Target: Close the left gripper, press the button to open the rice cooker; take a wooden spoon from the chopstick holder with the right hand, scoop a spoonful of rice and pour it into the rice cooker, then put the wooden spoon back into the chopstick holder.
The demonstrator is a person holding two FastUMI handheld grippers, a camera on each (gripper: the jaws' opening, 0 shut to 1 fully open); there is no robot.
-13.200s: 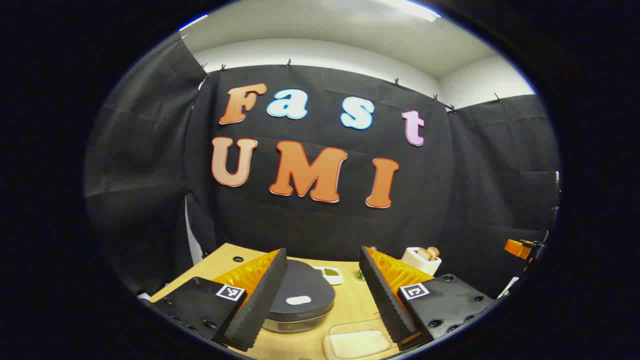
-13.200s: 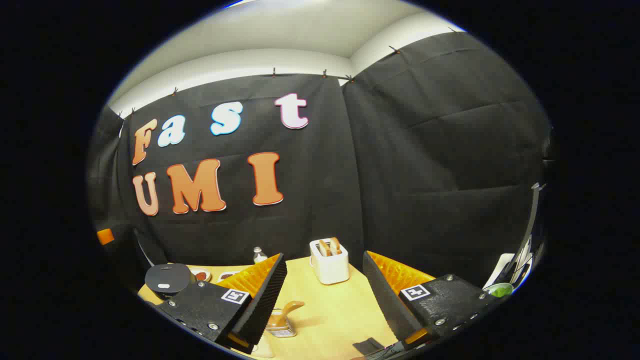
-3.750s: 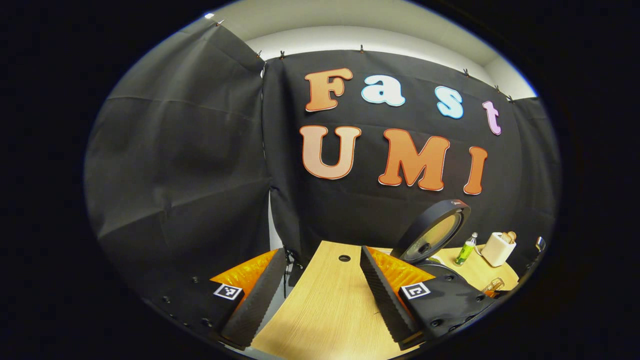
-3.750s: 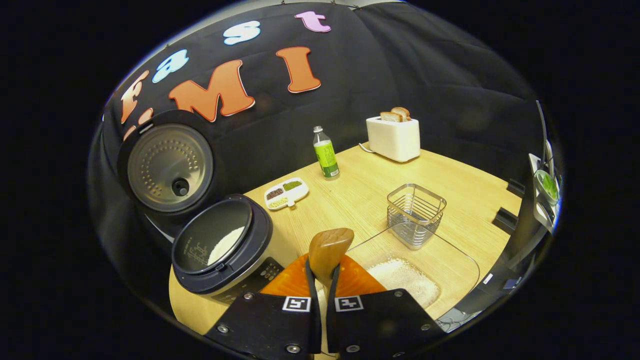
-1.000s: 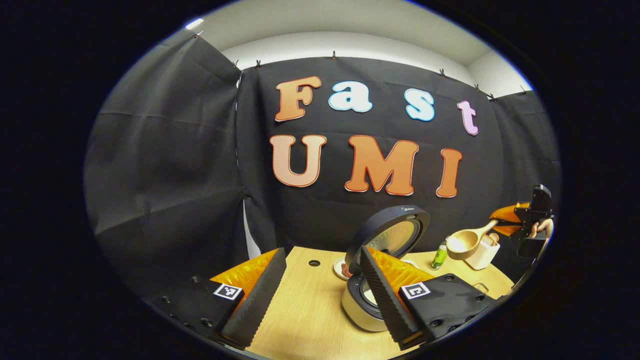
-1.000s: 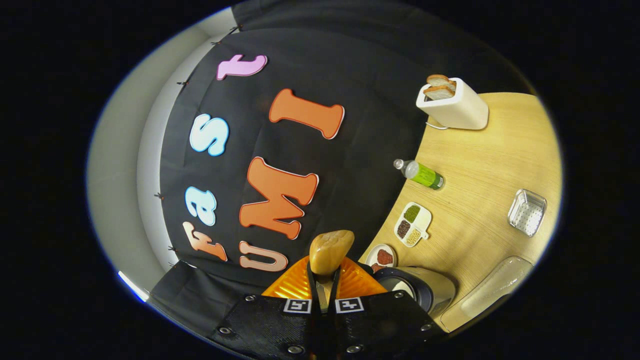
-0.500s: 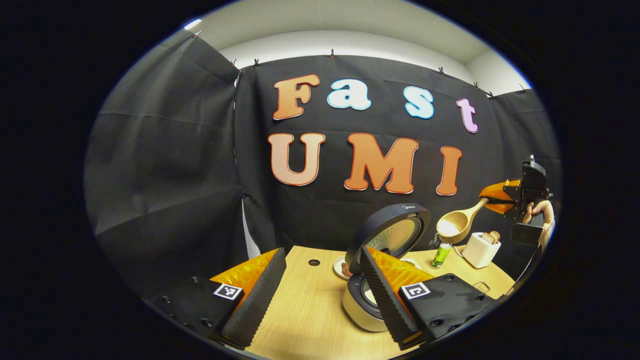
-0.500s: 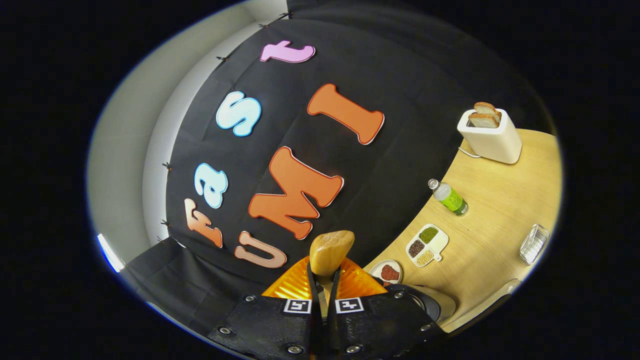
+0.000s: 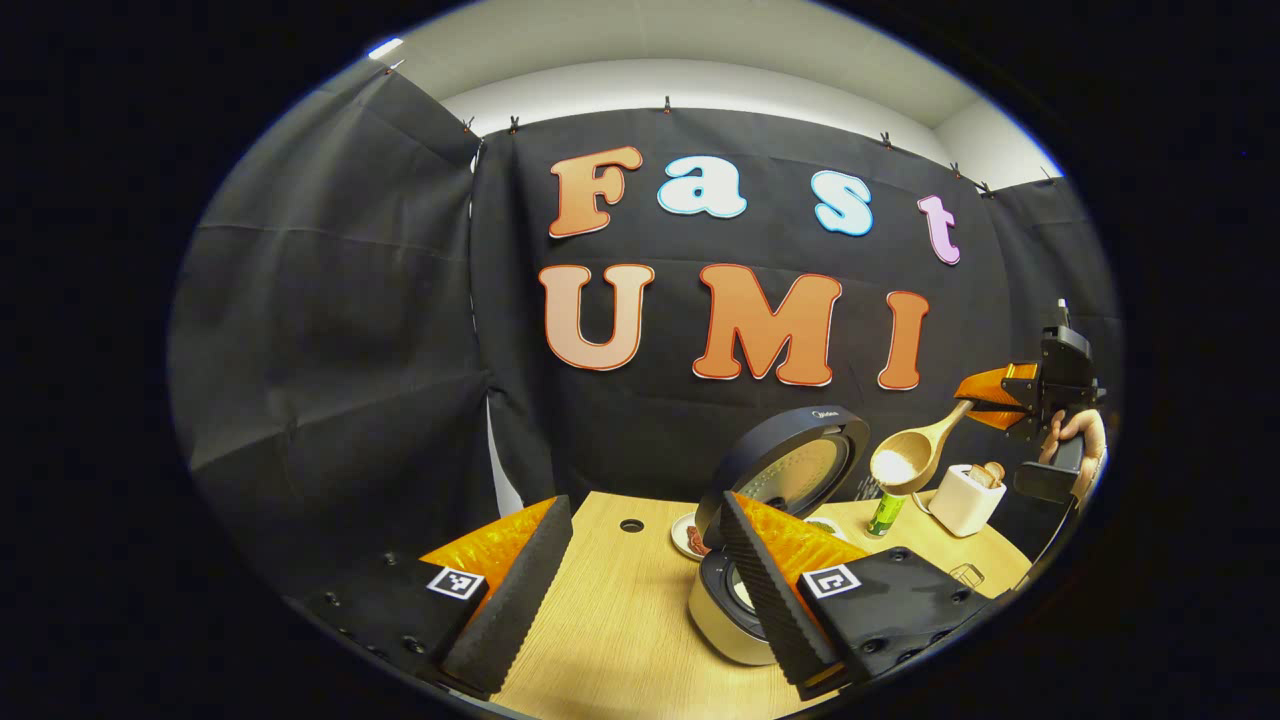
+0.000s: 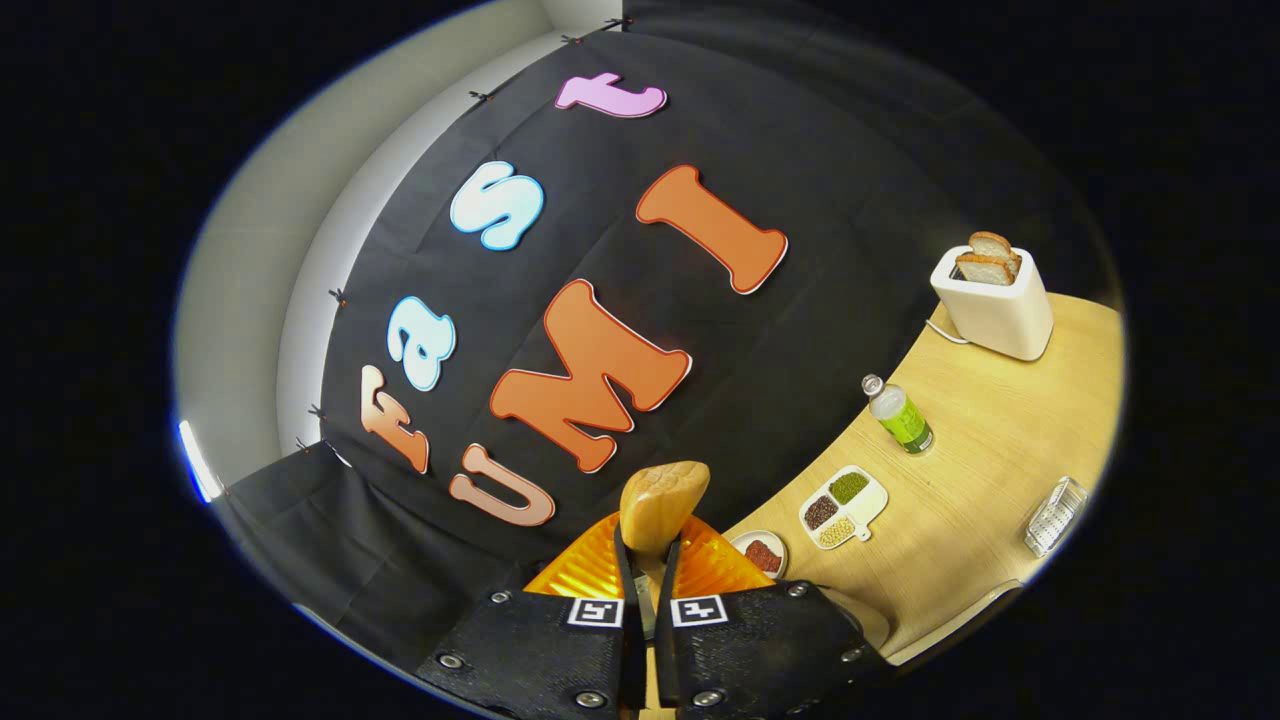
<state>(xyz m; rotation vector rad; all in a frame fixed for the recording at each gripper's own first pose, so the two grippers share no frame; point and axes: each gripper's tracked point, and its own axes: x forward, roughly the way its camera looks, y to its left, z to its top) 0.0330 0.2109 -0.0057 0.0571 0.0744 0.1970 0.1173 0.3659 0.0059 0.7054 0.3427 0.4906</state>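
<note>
Wood bench (image 10: pixel 985 470) carries: toaster (image 10: pixel 995 298), green bottle (image 10: pixel 900 415), divided dish (image 10: pixel 842 505), small plate (image 10: pixel 762 552), wire basket (image 10: pixel 1050 515), open cooker (image 9: pixel 735 610).

A white toaster (image 10: pixel 995 305) holding two bread slices (image 10: pixel 990 257) is sitting at two o'clock on the wooden table (image 10: pixel 980 440). A green bottle (image 10: pixel 900 415) is standing nearer centre, beside a divided dish (image 10: pixel 843 505) and a small saucer (image 10: pixel 762 552) at five o'clock.

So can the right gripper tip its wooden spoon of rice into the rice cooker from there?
Probably yes. The dark round lid stands open, the pot below is uncovered, and the right gripper holds the wooden spoon in open air above and beside it.
</note>
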